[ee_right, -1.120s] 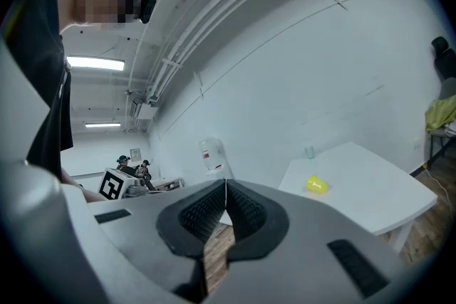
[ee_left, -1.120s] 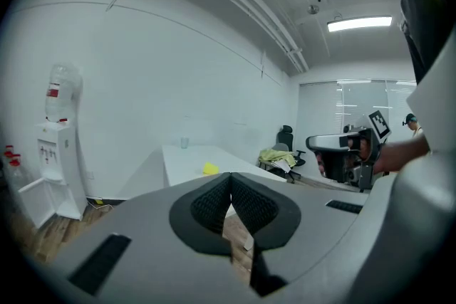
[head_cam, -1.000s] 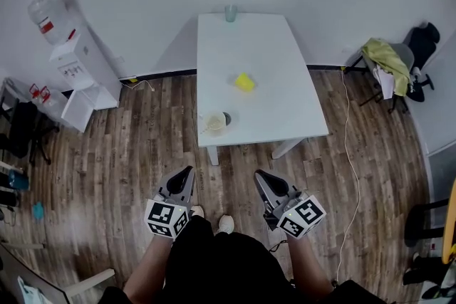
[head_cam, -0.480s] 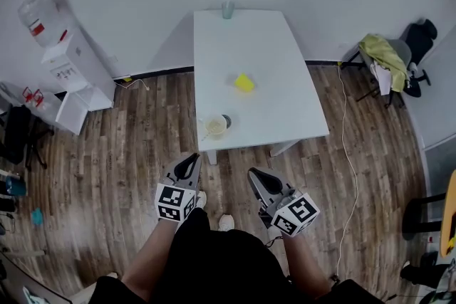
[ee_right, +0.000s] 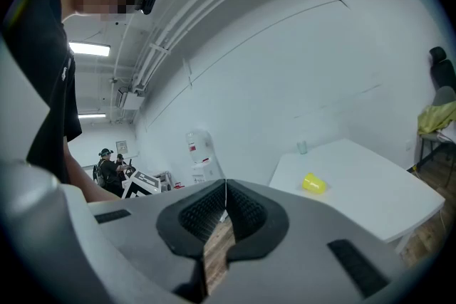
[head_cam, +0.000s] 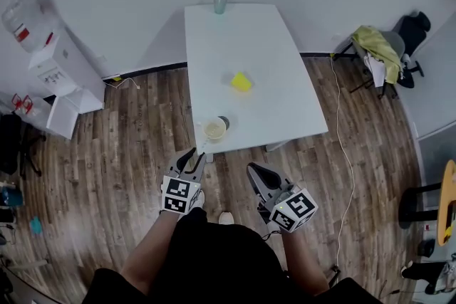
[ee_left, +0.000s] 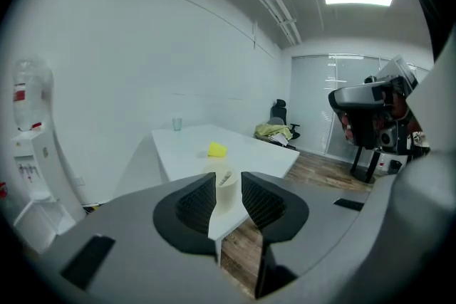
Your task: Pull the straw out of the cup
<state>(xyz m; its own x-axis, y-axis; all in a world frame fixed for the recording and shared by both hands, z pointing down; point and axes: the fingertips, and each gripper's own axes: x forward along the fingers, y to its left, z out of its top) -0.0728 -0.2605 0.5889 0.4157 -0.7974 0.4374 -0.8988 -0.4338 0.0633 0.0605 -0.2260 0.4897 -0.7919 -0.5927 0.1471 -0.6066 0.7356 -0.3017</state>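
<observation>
White cup at the counter's near left corner, your left tongs parted, empty, right tongs closed, empty.

Your L gripper sits lower centre of frame, jaws a little apart, empty. R gripper is just right of it, jaws closed tip to tip. L forearm & R forearm rise from bottom edge, grippers pointing up-frame.
</observation>
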